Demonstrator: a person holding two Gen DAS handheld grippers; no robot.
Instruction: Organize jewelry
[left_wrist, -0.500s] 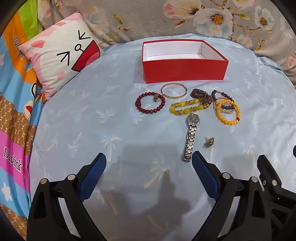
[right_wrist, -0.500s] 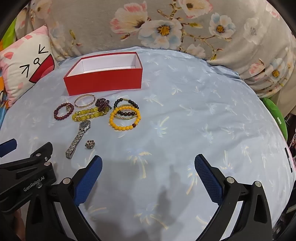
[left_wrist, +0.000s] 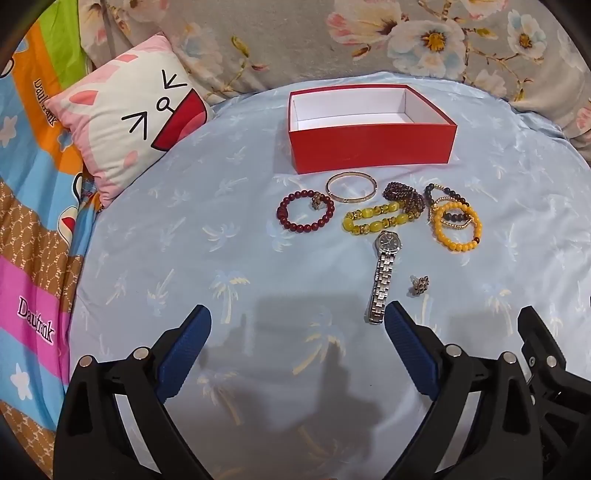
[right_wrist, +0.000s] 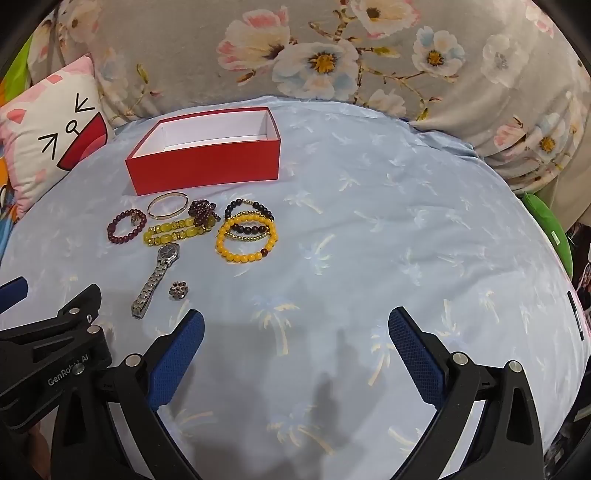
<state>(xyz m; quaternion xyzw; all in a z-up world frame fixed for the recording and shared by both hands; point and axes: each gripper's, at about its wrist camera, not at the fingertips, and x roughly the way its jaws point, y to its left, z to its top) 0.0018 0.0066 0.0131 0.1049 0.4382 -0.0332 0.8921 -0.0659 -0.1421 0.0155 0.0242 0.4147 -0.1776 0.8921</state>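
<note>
Both tongs stand wide apart with nothing between their blue pads: the left tongs (left_wrist: 297, 325) and the right tongs (right_wrist: 295, 325) hang tilted down over the pale blue palm-print bedsheet (right_wrist: 388, 221). Nearest the left tongs lies a silver watch (left_wrist: 384, 275), its band end just beside the right-hand pad, with a small cluster earring (left_wrist: 420, 284) near it. Beyond these sits a row of jewelry: a dark red bead bracelet (left_wrist: 306, 216), a gold bangle (left_wrist: 351, 186), a yellow chunky bracelet (left_wrist: 375, 221), a purple bead cluster (left_wrist: 400, 192) and an orange bead bracelet (left_wrist: 458, 227) overlapping a dark bead strand (right_wrist: 249, 206). Farther back stands an open red box (left_wrist: 371, 146), white inside. A cartoon-face pillow (left_wrist: 125, 125) lies at far left
</note>
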